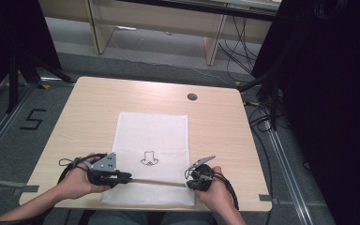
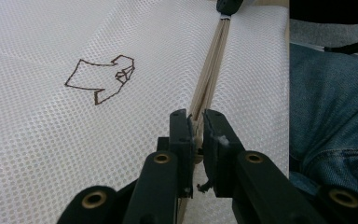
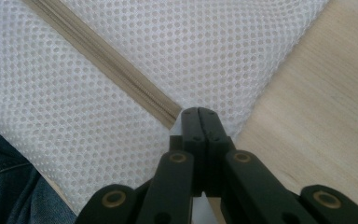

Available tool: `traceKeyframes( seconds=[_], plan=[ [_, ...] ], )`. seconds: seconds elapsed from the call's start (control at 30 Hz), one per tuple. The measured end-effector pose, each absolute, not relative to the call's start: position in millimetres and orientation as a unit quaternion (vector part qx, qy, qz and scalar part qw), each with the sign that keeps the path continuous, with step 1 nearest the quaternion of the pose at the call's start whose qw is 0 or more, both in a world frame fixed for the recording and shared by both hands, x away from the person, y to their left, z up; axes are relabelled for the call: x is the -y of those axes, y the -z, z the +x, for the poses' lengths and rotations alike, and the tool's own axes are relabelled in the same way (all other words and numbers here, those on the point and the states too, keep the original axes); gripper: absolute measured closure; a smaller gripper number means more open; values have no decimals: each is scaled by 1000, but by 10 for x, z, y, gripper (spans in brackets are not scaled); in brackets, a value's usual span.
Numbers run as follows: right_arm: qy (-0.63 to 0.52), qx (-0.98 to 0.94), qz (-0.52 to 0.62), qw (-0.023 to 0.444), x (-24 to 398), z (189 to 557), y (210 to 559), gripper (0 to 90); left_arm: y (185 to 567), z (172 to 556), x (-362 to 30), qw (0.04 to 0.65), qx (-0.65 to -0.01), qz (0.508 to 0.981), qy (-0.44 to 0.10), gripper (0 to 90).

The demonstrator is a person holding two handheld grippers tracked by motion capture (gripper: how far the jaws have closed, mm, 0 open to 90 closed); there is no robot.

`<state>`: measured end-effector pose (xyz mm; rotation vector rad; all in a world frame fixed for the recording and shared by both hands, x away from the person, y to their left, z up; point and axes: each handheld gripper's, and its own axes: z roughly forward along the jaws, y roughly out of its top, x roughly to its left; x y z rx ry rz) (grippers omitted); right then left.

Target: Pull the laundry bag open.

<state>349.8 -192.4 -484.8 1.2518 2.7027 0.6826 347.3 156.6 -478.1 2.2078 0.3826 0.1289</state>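
While the worktop [image 1: 215,122] carries a white mesh bag [image 1: 152,131] overhanging its near edge, both grippers pinch its beige zipper [image 1: 157,182]. Left gripper [image 2: 196,128] jaws nearly closed on the zipper's end; right gripper [image 3: 199,116] jaws fully closed at the other end. Likely step: unzipping, needs steady pull. Slider hidden.
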Motion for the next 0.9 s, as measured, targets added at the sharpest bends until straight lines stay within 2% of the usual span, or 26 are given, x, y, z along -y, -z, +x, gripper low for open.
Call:
traceKeyframes(
  seconds=[0.9],
  plan=[
    [-224, -884, 407, 43, 1925, 3499, 4851, 900, 4796, 3483, -1660, 433, -158, 886, -50, 823]
  ],
)
